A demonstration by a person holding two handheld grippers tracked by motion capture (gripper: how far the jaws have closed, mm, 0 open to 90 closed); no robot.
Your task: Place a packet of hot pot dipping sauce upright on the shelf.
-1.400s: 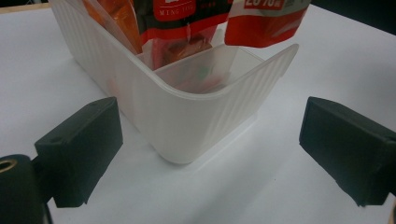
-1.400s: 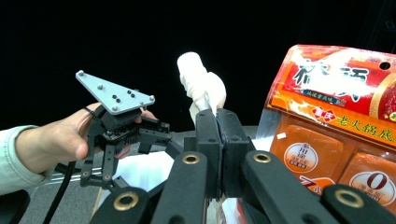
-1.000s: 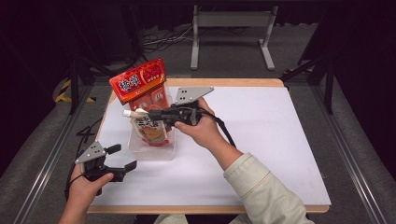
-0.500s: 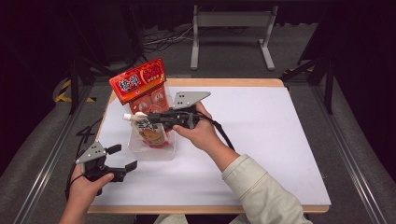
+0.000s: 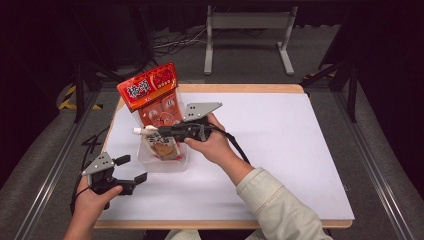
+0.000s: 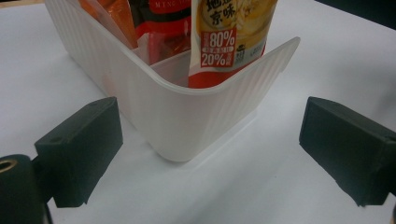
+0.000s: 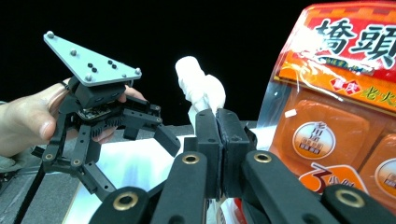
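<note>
A translucent white bin (image 5: pixel 176 165) stands at the table's left. In it leans a tall red-orange snack bag (image 5: pixel 150 95). My right gripper (image 5: pixel 162 133) is shut on the top of a spouted pouch (image 5: pixel 161 148), just beside its white cap (image 5: pixel 137 131), and the pouch's lower end sits inside the bin. The right gripper view shows the jaws pressed together (image 7: pixel 217 135) under the white spout (image 7: pixel 198 86), with the orange bag (image 7: pixel 336 107) to the right. My left gripper (image 5: pixel 132 168) is open near the front left edge, facing the bin's corner (image 6: pixel 187 121) with nothing between its pads (image 6: pixel 84 149).
A white sheet (image 5: pixel 280 145) covers the wooden table, bare to the right of the bin. A metal stand (image 5: pixel 247 30) and cables lie on the floor beyond the far edge. The pouch label (image 6: pixel 233 32) shows over the bin wall.
My right gripper has come down a little with the spouted pouch, sinking it deeper into the bin. The left gripper has stayed where it was, open.
</note>
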